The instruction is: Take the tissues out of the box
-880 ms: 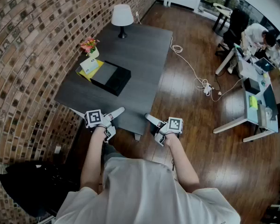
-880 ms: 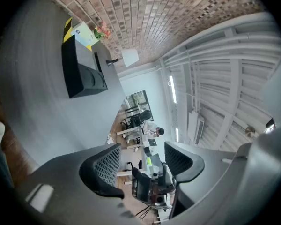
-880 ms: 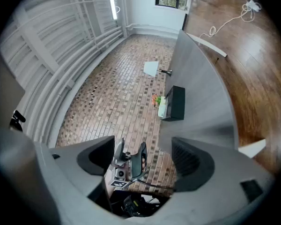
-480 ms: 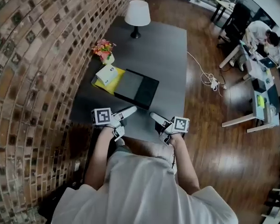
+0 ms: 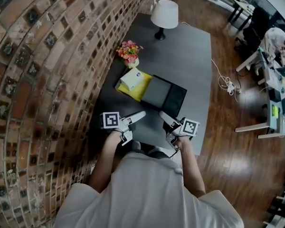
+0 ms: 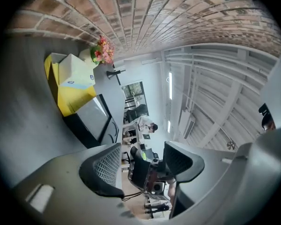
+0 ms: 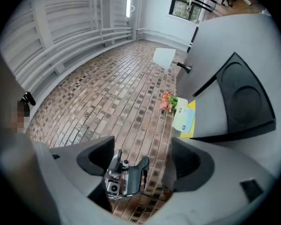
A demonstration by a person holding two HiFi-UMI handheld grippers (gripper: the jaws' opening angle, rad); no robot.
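Observation:
A white tissue box (image 5: 132, 78) lies on a yellow pad (image 5: 143, 91) on the grey table (image 5: 194, 56), close to the brick wall. It also shows in the left gripper view (image 6: 76, 71) and the right gripper view (image 7: 182, 118). My left gripper (image 5: 141, 114) and right gripper (image 5: 162, 114) hover side by side over the table's near end, short of the box and pointing towards each other. In its own view the left gripper (image 6: 143, 165) has its jaws slightly apart with nothing between them. So does the right gripper (image 7: 143, 161).
A flat black case (image 5: 168, 95) lies next to the yellow pad. Flowers in a vase (image 5: 129, 51) and a white lamp (image 5: 164, 14) stand farther along the table. The brick wall (image 5: 47, 80) runs along the left. A cable (image 5: 226, 82) lies on the wooden floor, with desks at the right.
The person has come closer to the table and wall, so the box now lies nearer. Both grippers have moved from the table's near edge to over its top, still side by side.

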